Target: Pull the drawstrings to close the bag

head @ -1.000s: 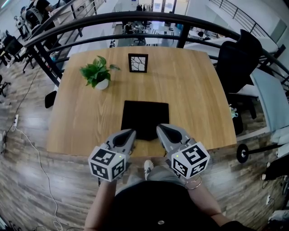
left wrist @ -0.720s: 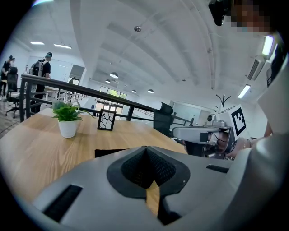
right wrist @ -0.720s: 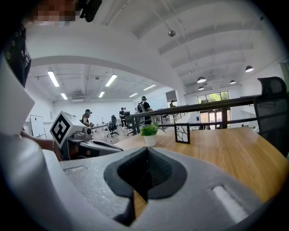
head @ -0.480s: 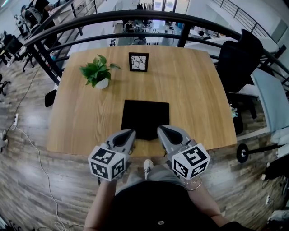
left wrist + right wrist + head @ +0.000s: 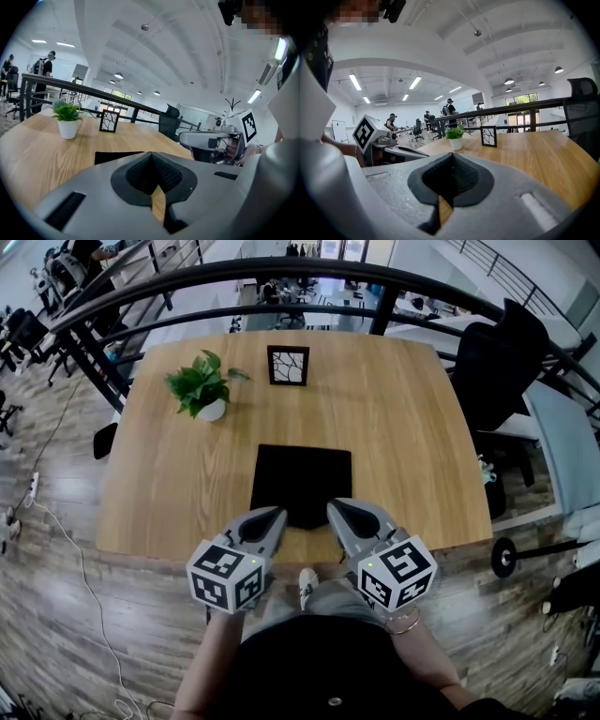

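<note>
A flat black bag [image 5: 302, 482] lies on the wooden table [image 5: 403, 446], near its front edge; I can make out no drawstrings. My left gripper [image 5: 277, 514] hovers at the bag's near left corner with its jaws shut and nothing between them. My right gripper [image 5: 334, 508] is at the near right corner, also shut and empty. In the left gripper view the shut jaws [image 5: 151, 154] point over the bag [image 5: 115, 156]. In the right gripper view the jaws [image 5: 451, 155] are pressed together, and the bag is hidden behind them.
A small potted plant [image 5: 202, 388] stands at the table's back left, and a black picture frame [image 5: 287, 366] at the back middle. A black railing [image 5: 281, 282] curves behind the table. A dark office chair [image 5: 492, 362] stands to the right.
</note>
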A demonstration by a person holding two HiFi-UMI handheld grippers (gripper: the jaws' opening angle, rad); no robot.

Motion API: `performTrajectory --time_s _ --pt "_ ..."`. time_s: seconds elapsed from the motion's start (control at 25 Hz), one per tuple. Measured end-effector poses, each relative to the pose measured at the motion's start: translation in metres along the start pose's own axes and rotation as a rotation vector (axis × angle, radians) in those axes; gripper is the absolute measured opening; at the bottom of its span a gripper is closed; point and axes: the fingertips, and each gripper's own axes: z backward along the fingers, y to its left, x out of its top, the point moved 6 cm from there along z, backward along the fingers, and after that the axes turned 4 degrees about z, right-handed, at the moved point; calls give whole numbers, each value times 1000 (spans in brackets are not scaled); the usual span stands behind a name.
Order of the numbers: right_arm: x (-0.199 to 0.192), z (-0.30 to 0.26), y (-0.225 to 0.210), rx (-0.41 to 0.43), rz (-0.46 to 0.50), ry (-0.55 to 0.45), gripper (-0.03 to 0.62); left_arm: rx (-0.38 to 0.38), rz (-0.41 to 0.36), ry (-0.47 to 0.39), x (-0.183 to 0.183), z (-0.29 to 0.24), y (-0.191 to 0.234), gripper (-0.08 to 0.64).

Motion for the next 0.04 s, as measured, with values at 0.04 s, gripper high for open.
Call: performTrajectory --time_s 0.04 --pt "0 0 -1 0 0 -1 -2 0 0 0 0 -1 0 15"
